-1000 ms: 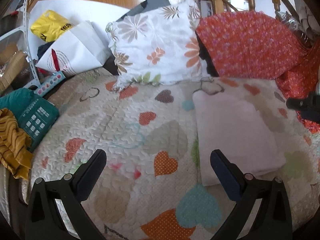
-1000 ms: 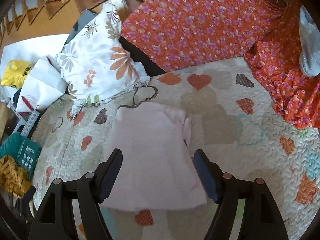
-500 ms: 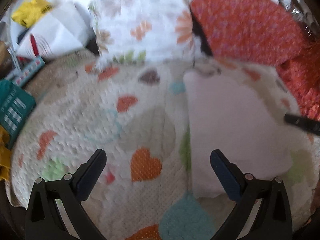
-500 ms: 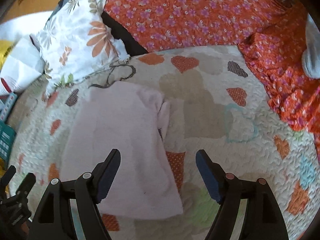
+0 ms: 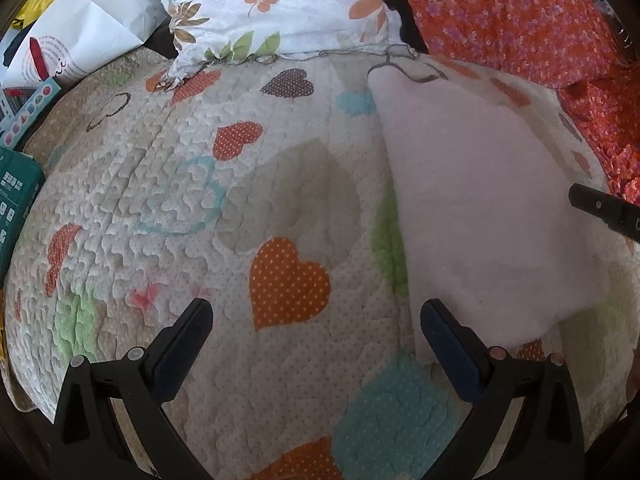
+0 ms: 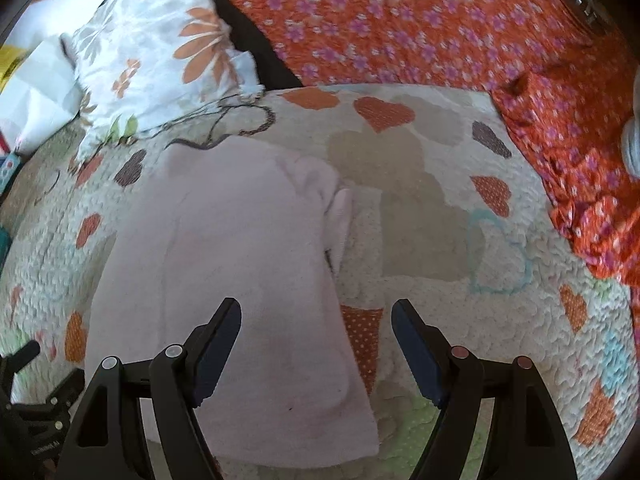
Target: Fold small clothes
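A pale pink small garment [image 5: 484, 200] lies flat on the heart-patterned quilt [image 5: 280, 184], partly folded lengthwise. In the right wrist view the garment [image 6: 224, 264] has a sleeve bunched along its right edge. My left gripper [image 5: 316, 320] is open and empty, low over the quilt, its right finger at the garment's near left corner. My right gripper [image 6: 316, 324] is open and empty, straddling the garment's right edge near its lower end. The right gripper's tip [image 5: 600, 208] also shows at the far right of the left wrist view.
A white floral pillow [image 5: 280, 4] and an orange floral cushion [image 6: 400, 20] lie along the back. Orange floral cloth [image 6: 580, 168] is heaped at the right. A white paper bag [image 5: 76, 36] and a teal box [image 5: 16, 200] sit at the left.
Both grippers have moved forward and lower toward the quilt. The right gripper shifted right, from over the garment's middle to its right edge. Both stay open.
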Demonstrator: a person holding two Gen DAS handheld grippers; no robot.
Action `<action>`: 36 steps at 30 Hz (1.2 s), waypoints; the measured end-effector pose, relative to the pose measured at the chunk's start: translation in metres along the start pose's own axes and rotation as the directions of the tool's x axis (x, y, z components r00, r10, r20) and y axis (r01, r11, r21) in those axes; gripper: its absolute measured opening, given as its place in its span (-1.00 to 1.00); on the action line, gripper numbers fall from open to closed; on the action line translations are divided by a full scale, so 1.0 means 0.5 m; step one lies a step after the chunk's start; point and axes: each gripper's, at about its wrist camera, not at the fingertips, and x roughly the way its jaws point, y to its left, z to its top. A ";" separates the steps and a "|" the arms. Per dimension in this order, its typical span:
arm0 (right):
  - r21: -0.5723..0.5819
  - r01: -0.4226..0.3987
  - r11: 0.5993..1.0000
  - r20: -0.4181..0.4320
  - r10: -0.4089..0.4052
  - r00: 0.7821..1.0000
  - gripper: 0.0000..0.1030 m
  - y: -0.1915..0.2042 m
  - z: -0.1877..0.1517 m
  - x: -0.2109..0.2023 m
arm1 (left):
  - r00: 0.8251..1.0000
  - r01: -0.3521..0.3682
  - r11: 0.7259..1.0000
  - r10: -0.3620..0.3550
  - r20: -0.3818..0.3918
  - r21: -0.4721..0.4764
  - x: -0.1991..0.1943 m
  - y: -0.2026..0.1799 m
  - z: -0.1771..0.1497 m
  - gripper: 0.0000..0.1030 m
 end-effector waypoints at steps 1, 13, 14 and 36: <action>-0.014 0.007 1.000 0.003 -0.007 1.000 0.59 0.006 -0.002 -0.002 | 1.000 -0.003 1.000 0.003 0.000 0.001 -0.001 -0.001 -0.002 1.00; -0.032 0.021 0.999 0.021 -0.020 1.000 0.60 0.013 -0.019 -0.024 | 0.999 -0.018 1.000 0.018 0.037 0.002 -0.020 0.004 -0.009 1.00; -0.036 0.026 0.999 0.025 -0.025 0.999 0.60 0.014 -0.020 -0.026 | 0.999 -0.015 1.000 0.015 0.037 0.000 -0.020 0.005 -0.008 1.00; -0.094 0.038 0.995 0.068 -0.031 0.997 0.61 0.046 -0.029 -0.041 | 0.999 0.034 0.999 -0.034 0.003 -0.027 -0.006 0.016 -0.009 1.00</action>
